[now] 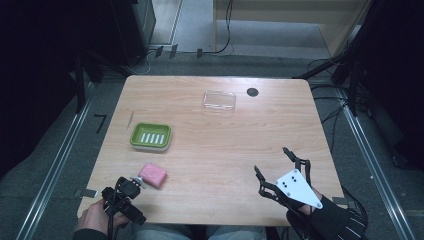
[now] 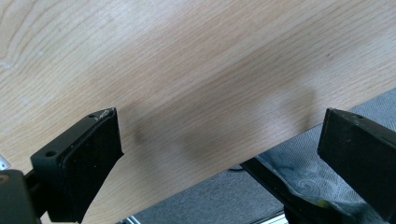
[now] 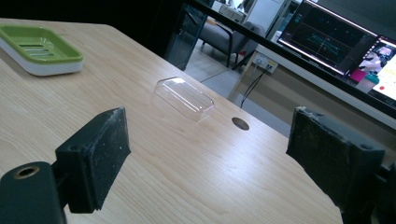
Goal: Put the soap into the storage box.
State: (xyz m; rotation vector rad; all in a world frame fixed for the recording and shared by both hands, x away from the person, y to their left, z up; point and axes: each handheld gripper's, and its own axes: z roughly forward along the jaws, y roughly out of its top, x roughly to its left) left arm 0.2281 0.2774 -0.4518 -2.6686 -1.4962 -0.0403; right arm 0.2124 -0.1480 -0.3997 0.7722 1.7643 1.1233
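Note:
A pink soap bar [image 1: 152, 175] lies on the wooden table [image 1: 215, 150] near its front left. Behind it stands a green soap dish [image 1: 150, 136] [image 3: 39, 49] with a slotted insert. A clear plastic lid [image 1: 219, 100] [image 3: 183, 99] rests at the back middle. My left gripper [image 1: 127, 192] [image 2: 219, 121] is at the front left edge, just left of the soap, open over bare wood with nothing between its jaws. My right gripper [image 1: 271, 160] [image 3: 210, 126] hovers at the front right, open and empty, pointing toward the lid.
A round black hole [image 1: 252, 92] [image 3: 240, 123] sits in the tabletop right of the lid. A thin dark stick [image 1: 131, 119] lies left of the dish. Monitors [image 3: 327, 39] stand beyond the far edge. The table's front edge [image 2: 224, 170] runs under my left jaws.

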